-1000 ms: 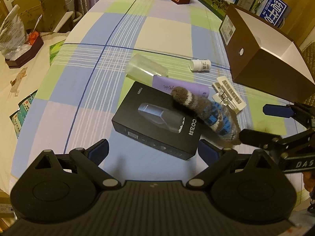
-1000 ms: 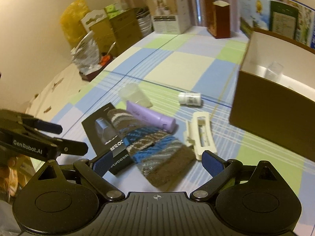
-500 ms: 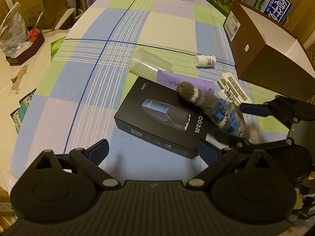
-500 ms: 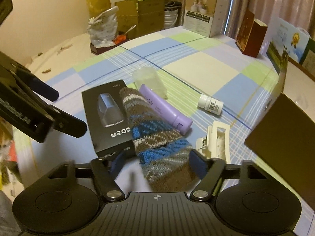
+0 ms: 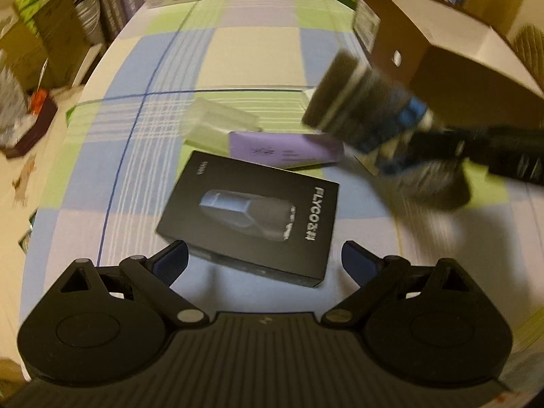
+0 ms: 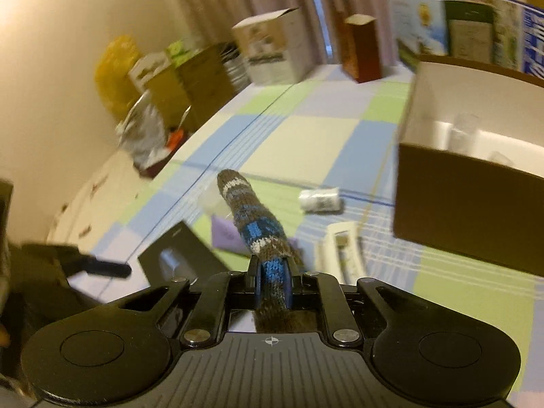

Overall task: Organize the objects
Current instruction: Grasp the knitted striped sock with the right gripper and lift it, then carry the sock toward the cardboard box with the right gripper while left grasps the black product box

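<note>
The striped knitted sock (image 6: 253,224) is pinched near its cuff by the right gripper (image 6: 272,280), lifted clear of the checked tablecloth (image 5: 251,54), its toe sticking forward; below it lie a purple tube (image 5: 285,149), a black shaver box (image 5: 251,217) and a small white bottle (image 6: 319,199); the open brown cardboard box (image 6: 465,210) stands to the right; the left gripper (image 5: 265,258) hovers spread wide over the shaver box, holding nothing.

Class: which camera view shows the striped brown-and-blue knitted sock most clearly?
The right wrist view. There the striped brown-and-blue knitted sock is fairly sharp, clamped in the right gripper and sticking out forward. The left wrist view shows the sock only as a motion-blurred shape above the table.
</note>
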The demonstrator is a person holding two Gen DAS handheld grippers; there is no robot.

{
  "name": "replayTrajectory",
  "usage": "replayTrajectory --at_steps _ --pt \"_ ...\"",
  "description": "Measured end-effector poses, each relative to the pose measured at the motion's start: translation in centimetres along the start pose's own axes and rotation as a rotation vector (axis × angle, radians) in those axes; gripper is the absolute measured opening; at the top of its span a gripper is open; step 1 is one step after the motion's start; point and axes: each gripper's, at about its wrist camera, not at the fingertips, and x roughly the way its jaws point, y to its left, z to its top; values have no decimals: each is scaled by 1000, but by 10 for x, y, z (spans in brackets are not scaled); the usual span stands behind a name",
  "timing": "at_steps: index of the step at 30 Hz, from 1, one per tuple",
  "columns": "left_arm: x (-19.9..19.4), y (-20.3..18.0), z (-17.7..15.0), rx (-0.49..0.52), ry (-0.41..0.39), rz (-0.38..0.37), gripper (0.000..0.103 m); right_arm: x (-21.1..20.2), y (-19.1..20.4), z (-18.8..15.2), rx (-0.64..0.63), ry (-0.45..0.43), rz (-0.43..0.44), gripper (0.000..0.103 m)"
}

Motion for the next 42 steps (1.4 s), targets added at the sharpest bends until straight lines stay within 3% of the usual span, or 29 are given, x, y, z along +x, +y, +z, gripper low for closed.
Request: replayTrajectory --at_steps 7,13,19,21,25,28,37,42 --pt "19 -8 -6 91 12 73 96 -27 -24 6 127 -35 -32 9" --pt "14 34 -17 9 25 96 96 -39 -42 4 199 -32 -49 10" --pt "13 97 -26 -90 61 205 95 -55 -61 3 261 -47 -82 10" --pt "8 108 -26 -105 59 172 94 -59 -68 4 283 -56 -103 10" --pt "-7 113 -17 -161 28 -9 97 -71 -83 6 327 -80 -150 10" --pt "-4 100 -3 -180 16 -66 100 -75 -88 5 342 -89 -165 10" --pt "43 73 37 -133 60 -2 98 -94 -98 -2 394 -120 -217 10" --pt "60 75 51 -122 72 34 85 -104 -105 -12 433 -126 -250 10"
